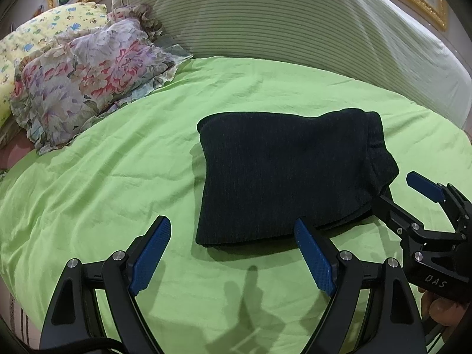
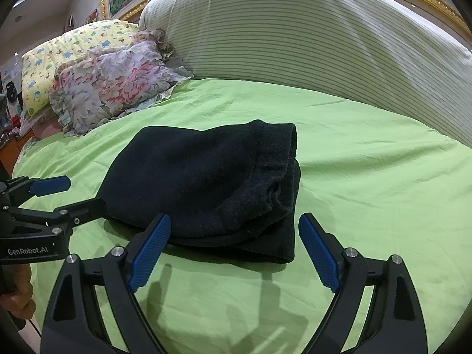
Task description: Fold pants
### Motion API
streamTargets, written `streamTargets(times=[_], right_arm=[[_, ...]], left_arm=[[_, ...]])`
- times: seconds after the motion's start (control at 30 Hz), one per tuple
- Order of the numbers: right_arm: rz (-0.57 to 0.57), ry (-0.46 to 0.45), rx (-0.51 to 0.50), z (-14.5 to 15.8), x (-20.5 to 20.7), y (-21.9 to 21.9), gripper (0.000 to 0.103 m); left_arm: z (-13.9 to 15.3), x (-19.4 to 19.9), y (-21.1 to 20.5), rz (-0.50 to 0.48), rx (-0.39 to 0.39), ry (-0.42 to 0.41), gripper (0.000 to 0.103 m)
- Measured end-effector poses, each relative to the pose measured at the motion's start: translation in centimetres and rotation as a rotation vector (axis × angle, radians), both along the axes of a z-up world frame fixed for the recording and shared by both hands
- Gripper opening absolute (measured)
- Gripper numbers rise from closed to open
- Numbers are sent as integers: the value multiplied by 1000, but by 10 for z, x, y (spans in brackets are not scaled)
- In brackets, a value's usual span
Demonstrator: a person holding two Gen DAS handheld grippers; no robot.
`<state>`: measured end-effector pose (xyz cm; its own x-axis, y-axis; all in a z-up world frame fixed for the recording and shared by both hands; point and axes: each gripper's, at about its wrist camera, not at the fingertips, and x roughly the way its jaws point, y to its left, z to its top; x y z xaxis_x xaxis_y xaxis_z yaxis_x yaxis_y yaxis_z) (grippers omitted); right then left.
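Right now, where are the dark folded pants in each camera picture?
Left wrist view: the pants lie right of centre on the green sheet, beyond the open left gripper.
Right wrist view: the pants lie in the centre, just beyond the open right gripper.
Shared landmark: the flowery pillow, at upper left in both.

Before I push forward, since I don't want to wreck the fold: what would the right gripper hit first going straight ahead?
Most likely the folded pants: their near edge lies just beyond the open right gripper, on the green sheet. Depth is uncertain.
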<state>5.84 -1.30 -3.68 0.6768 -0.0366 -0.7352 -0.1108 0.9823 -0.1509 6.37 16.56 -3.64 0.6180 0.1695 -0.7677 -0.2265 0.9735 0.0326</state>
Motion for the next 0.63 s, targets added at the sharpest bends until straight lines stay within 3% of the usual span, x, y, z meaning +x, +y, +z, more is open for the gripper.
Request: streamTargets(times=[0.63], right_arm=[[-26,-14,24,8,2,-11,89]], left_arm=[[6,4,-4,-13,7,-14,86]])
